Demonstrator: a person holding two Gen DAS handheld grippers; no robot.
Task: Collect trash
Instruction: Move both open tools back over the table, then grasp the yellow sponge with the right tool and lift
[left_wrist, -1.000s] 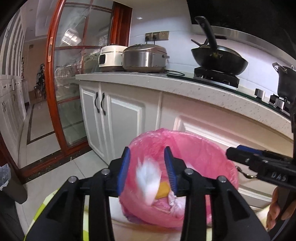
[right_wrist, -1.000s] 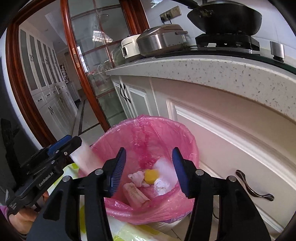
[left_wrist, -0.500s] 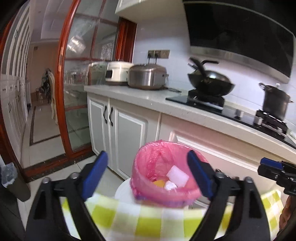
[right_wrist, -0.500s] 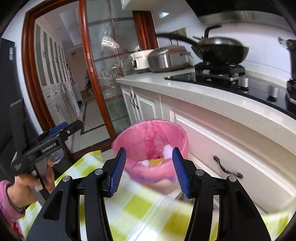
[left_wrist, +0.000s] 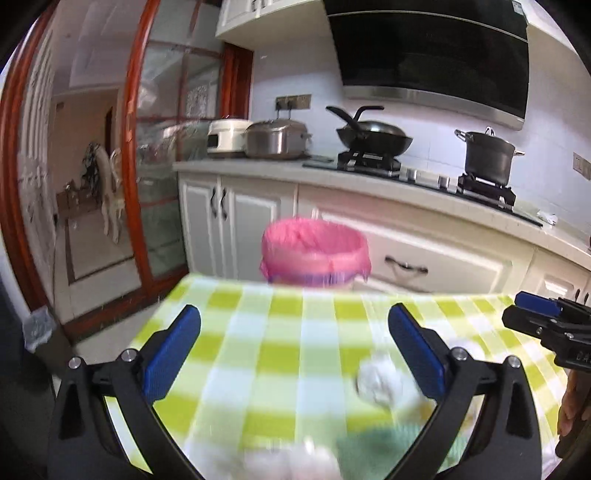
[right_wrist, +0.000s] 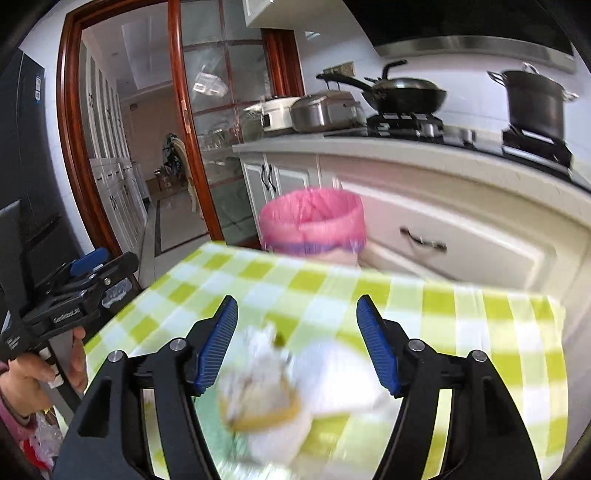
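Observation:
The bin with a pink bag (left_wrist: 316, 254) (right_wrist: 312, 221) stands on the floor beyond the far edge of the table with a green check cloth (left_wrist: 280, 332) (right_wrist: 443, 314). My left gripper (left_wrist: 293, 325) hangs over the cloth, its jaws opening wide with nothing pressed between them. A crumpled white paper (left_wrist: 376, 380) lies by its right finger. My right gripper (right_wrist: 295, 310) is also opening over the cloth. Blurred below it lie a yellow-rimmed paper cup with scraps (right_wrist: 258, 391) and a white tissue (right_wrist: 336, 373). Each wrist view shows the other gripper at its edge (left_wrist: 543, 321) (right_wrist: 92, 273).
White cabinets and a drawer front (left_wrist: 424, 258) stand right behind the bin. On the counter are two cookers (left_wrist: 273, 138), a wok (left_wrist: 373, 138) and a pot (left_wrist: 487, 155). A red-framed glass door (right_wrist: 184, 122) is at the left. A hand (right_wrist: 37, 373) holds the left gripper.
Both grippers have drawn back from over the bin to above the table; the bin now looks small and far. Both sets of jaws stand wider, and trash on the cloth has come into view.

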